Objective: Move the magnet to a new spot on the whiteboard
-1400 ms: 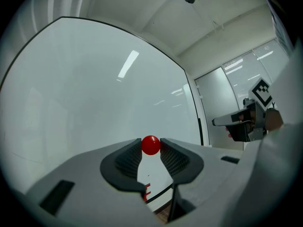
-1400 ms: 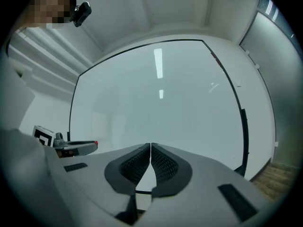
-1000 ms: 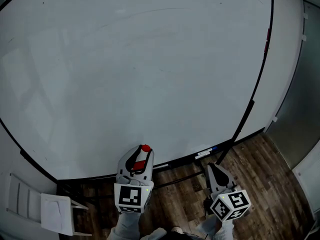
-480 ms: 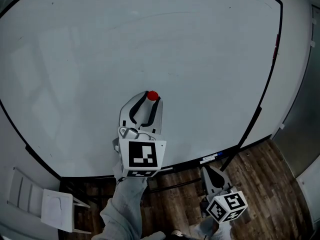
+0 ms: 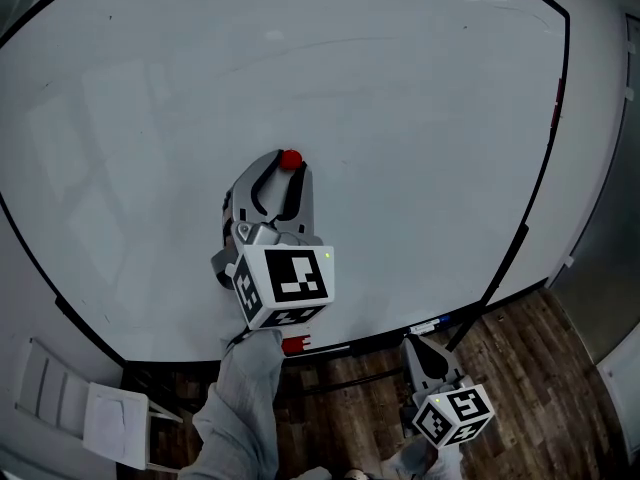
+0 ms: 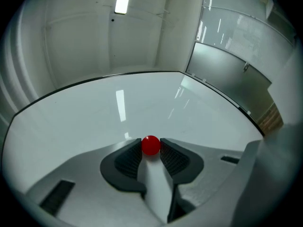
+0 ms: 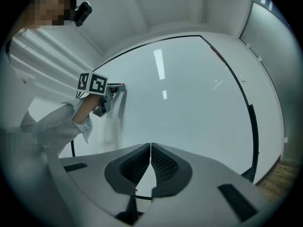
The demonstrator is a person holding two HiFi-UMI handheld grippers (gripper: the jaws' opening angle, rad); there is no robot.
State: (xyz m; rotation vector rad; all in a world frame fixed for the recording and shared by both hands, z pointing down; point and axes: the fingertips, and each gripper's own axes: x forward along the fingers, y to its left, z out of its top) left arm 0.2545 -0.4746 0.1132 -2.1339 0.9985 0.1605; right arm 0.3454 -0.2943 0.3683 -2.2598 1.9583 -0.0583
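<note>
A small round red magnet (image 5: 290,159) (image 6: 151,145) is pinched between the jaw tips of my left gripper (image 5: 287,165) (image 6: 151,147), which is shut on it and held up against the middle of the big whiteboard (image 5: 400,118) (image 6: 94,122). The left gripper also shows from the side in the right gripper view (image 7: 116,87), with its tips at the board (image 7: 189,93). My right gripper (image 5: 428,346) (image 7: 150,150) hangs low at the lower right, below the board's bottom edge, with its jaws shut on nothing.
The board has a black frame (image 5: 540,188). A marker tray with a small red object (image 5: 296,345) runs along its bottom edge. A white chair (image 5: 110,423) stands at the lower left on the wooden floor (image 5: 540,378). A grey wall panel (image 5: 610,228) stands at the right.
My left gripper has risen with the red magnet from near the board's bottom edge to about its middle, and rolled somewhat. The right gripper has stayed low at the lower right.
</note>
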